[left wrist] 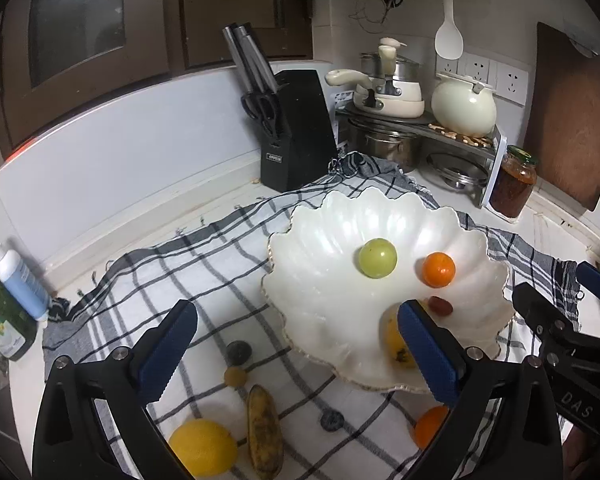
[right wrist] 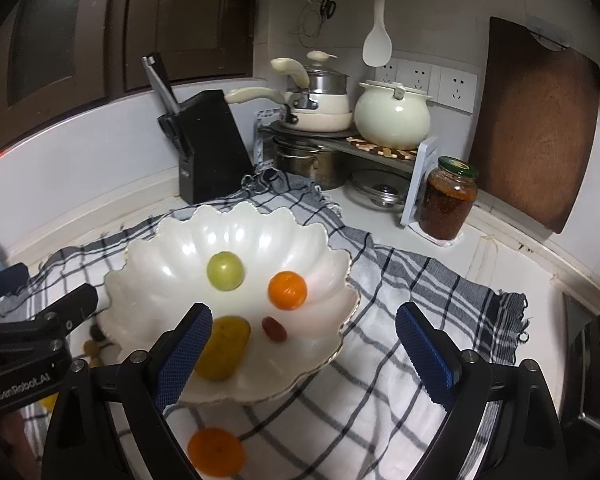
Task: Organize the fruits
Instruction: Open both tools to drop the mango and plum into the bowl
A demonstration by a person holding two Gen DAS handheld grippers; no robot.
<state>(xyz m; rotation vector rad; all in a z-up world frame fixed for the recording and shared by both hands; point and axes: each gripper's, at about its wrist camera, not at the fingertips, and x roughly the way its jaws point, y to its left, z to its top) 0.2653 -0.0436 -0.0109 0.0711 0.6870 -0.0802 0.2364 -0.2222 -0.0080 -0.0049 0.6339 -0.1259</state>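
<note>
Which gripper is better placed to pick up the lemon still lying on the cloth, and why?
Left. The left gripper stands open with the lemon just below its fingers. The right gripper, also open, faces the bowl; no lemon shows there.

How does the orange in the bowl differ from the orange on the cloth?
The orange in the bowl sits inside the white scalloped bowl, beside a green fruit; the orange on the cloth lies outside it, on the checked cloth in front of the rim. The first lies clear of the grippers; the second is partly hidden behind a finger of the right gripper. Both are round and bright orange.
</note>
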